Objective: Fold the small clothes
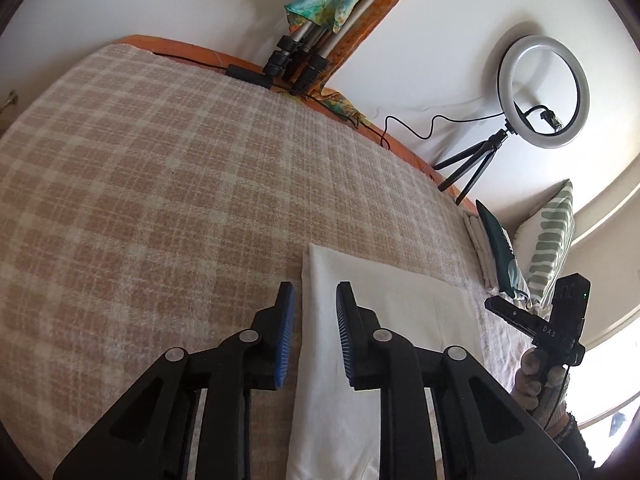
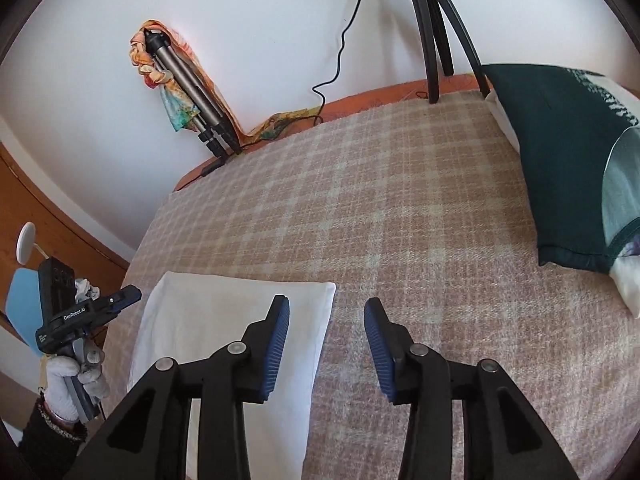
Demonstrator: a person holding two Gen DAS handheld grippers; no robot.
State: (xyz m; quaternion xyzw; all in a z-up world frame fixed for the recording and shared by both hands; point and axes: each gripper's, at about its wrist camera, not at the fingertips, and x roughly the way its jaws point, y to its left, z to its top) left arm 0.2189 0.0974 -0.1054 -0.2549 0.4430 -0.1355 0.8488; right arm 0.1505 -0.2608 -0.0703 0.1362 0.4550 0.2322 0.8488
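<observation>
A white folded cloth (image 1: 384,320) lies flat on the plaid blanket (image 1: 160,200). It also shows in the right wrist view (image 2: 208,312). My left gripper (image 1: 315,294) is open and empty above the cloth's left edge. My right gripper (image 2: 326,306) is open and empty above the cloth's right edge, its left finger (image 2: 276,340) over the cloth. The right gripper shows in the left wrist view (image 1: 540,320), held by a gloved hand. The left gripper shows in the right wrist view (image 2: 80,312).
A stack of folded clothes with a dark green one on top (image 1: 496,240) lies at the blanket's right (image 2: 560,160). A striped pillow (image 1: 552,240), a ring light on a tripod (image 1: 540,92) and a folded tripod with a scarf (image 2: 180,92) stand along the wall.
</observation>
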